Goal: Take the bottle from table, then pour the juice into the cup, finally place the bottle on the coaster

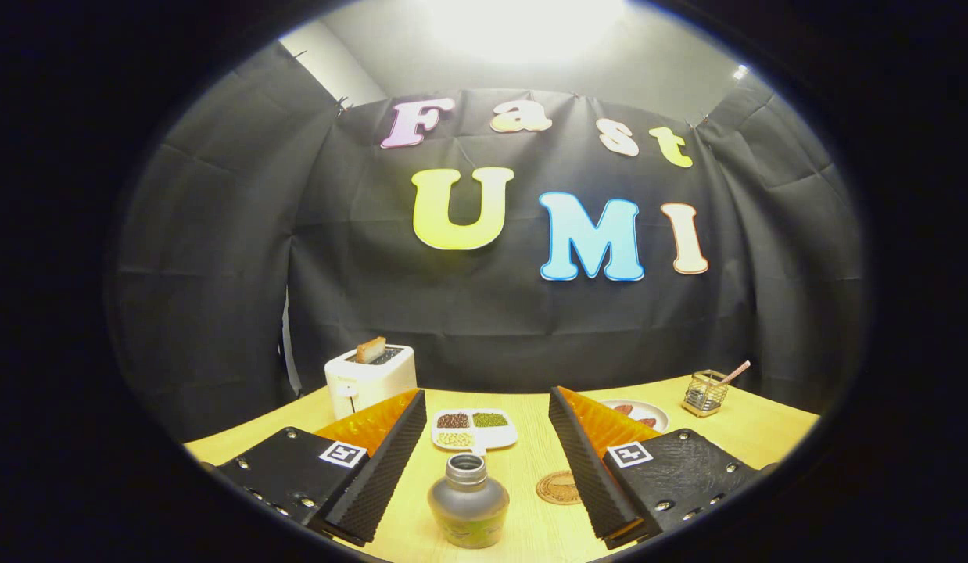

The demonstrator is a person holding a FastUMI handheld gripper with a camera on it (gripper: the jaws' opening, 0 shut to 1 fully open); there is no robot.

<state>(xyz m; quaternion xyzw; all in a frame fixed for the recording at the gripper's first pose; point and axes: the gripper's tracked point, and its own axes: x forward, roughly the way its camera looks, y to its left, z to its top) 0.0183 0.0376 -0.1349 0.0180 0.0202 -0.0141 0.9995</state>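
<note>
Claw (484, 461) spread wide, holding nothing, both fingers (382, 469) hanging over the near part of the desk (531, 532). Bottle (468, 502) upright on the desk between the fingers, touching neither, grey-bodied with a green band low down and an open neck. Coaster (559, 487) flat on the desk just beside the bottle, close against the inner face of the right finger, round and brown. Beyond the fingertips, toward the middle of the desk, a white divided tray (475, 429) with dark, green and pale grains in separate compartments. Toaster (370, 378) at the far left corner of the desk, white, a slice of toast (371, 349) standing up out of its slot. Plate (636, 410) near the far edge, partly hidden behind the right finger, with reddish pieces on it; what they are cannot be told. Wire basket (704, 392) toward the far right corner, well apart from the bottle, a pink stick (736, 372) leaning out of it.
</note>
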